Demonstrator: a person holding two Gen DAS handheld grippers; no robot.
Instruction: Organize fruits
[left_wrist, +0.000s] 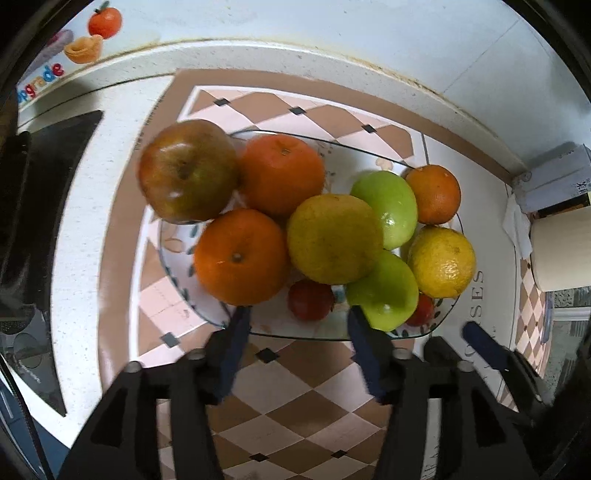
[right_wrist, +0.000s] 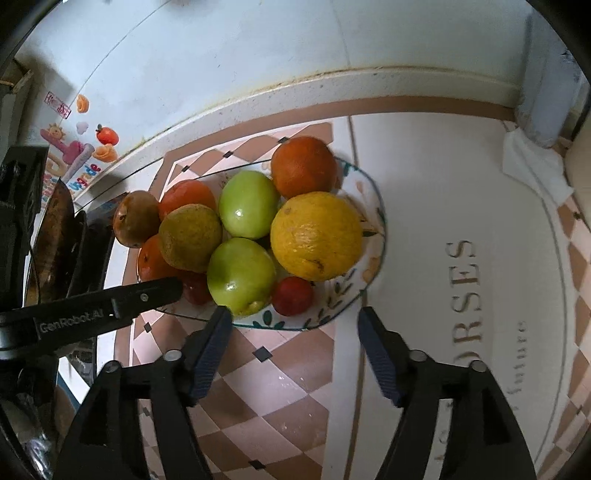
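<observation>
Both the left gripper (left_wrist: 295, 317) and right gripper (right_wrist: 293, 317) hover with fingers wide and empty just near the glass dish (right_wrist: 376, 206), where every visible fruit (right_wrist: 316, 236) already sits piled, suggesting the sorting is nearly finished.

Two small red round fruits (left_wrist: 309, 300) lower centre mostly hidden under green apples (left_wrist: 384, 291). Dark pan-like object (right_wrist: 55, 236) cut off at left edge. Brownish-green apple (left_wrist: 188, 171) upper left blurred.
</observation>
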